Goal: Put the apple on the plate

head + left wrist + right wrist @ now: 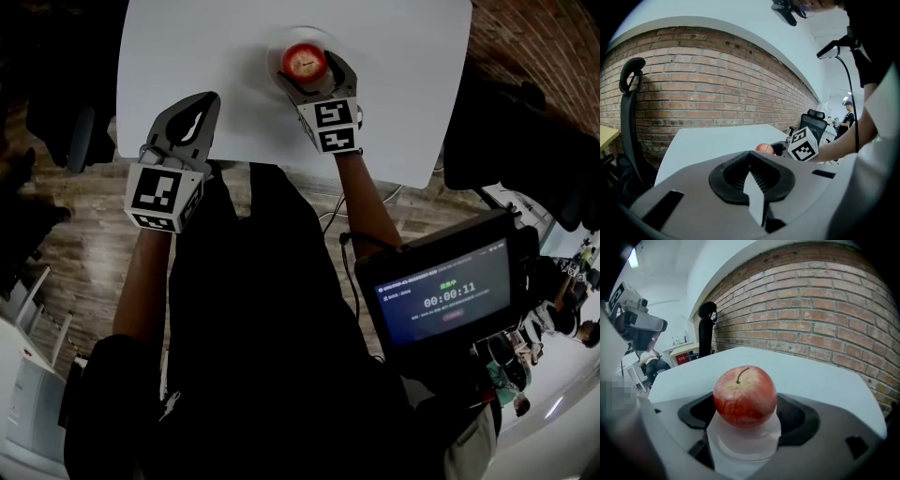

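A red apple (305, 62) rests on a pale round plate (281, 41) at the far middle of the white table (187, 56). My right gripper (310, 68) reaches in from the near side, its jaws against the apple's two flanks, shut on it. The right gripper view has the apple (745, 396) stem up between the black pads (696, 411), with the plate (746, 442) under it. My left gripper (207, 99) is shut on nothing over the table's near left edge. The left gripper view shows its closed jaws (751, 164) and, beyond them, the apple (764, 149).
A dark screen with a timer (448, 292) hangs at the person's chest on the right. A black office chair (629, 117) stands left of the table before a brick wall (712, 93). Wooden floor (84, 262) lies below the table's near edge.
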Demonstrator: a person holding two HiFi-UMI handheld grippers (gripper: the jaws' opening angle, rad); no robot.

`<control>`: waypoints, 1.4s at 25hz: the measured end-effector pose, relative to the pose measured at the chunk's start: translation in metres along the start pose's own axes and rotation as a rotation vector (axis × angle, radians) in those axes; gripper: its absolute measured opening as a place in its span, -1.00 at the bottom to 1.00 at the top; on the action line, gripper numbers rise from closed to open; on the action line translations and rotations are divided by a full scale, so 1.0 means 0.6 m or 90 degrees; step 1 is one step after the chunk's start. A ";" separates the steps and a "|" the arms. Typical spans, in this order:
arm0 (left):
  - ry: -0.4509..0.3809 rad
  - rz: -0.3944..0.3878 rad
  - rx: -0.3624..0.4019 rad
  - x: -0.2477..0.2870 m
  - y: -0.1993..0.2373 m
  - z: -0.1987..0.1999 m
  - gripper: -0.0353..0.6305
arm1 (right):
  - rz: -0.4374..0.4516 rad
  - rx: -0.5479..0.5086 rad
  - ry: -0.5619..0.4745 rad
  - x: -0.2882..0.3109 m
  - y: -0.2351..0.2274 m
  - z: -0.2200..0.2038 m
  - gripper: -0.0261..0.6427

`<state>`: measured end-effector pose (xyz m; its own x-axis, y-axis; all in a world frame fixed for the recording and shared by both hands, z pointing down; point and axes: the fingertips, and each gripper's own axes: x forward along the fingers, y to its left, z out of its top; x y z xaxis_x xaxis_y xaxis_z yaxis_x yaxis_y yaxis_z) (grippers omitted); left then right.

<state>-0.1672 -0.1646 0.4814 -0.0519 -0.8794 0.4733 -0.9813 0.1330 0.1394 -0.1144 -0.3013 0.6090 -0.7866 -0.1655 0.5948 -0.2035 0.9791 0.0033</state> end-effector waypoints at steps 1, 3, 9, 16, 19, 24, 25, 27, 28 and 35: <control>-0.001 -0.001 0.001 0.000 0.000 0.002 -0.88 | 0.000 -0.001 0.003 0.001 0.001 0.000 0.26; -0.003 -0.003 0.004 0.001 -0.001 0.004 -0.88 | -0.001 -0.006 0.009 0.002 0.003 -0.002 0.26; 0.005 0.001 0.001 -0.001 0.003 0.002 -0.88 | -0.005 -0.010 0.014 0.006 0.001 -0.003 0.26; 0.005 0.000 0.004 -0.002 0.009 0.004 -0.88 | -0.008 -0.009 0.014 0.009 -0.001 0.001 0.27; 0.002 -0.005 0.010 0.000 0.009 0.008 -0.88 | -0.012 -0.002 0.013 0.009 -0.004 0.002 0.27; 0.003 -0.011 0.019 0.001 0.013 0.011 -0.88 | -0.019 0.012 0.012 0.009 -0.011 -0.001 0.27; 0.004 -0.011 0.020 0.002 0.014 0.011 -0.88 | -0.020 0.014 0.012 0.010 -0.013 -0.002 0.27; 0.006 -0.012 0.020 0.002 0.015 0.012 -0.88 | -0.024 0.015 0.014 0.009 -0.018 -0.006 0.27; 0.006 -0.013 0.022 0.002 0.015 0.013 -0.88 | -0.025 0.016 0.015 0.009 -0.020 -0.007 0.27; 0.017 -0.016 0.026 0.004 0.016 0.008 -0.88 | -0.031 0.025 0.003 0.006 -0.025 -0.003 0.30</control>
<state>-0.1775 -0.1674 0.4797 -0.0224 -0.8694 0.4936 -0.9891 0.0913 0.1159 -0.1133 -0.3163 0.6127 -0.7721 -0.2126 0.5989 -0.2645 0.9644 0.0014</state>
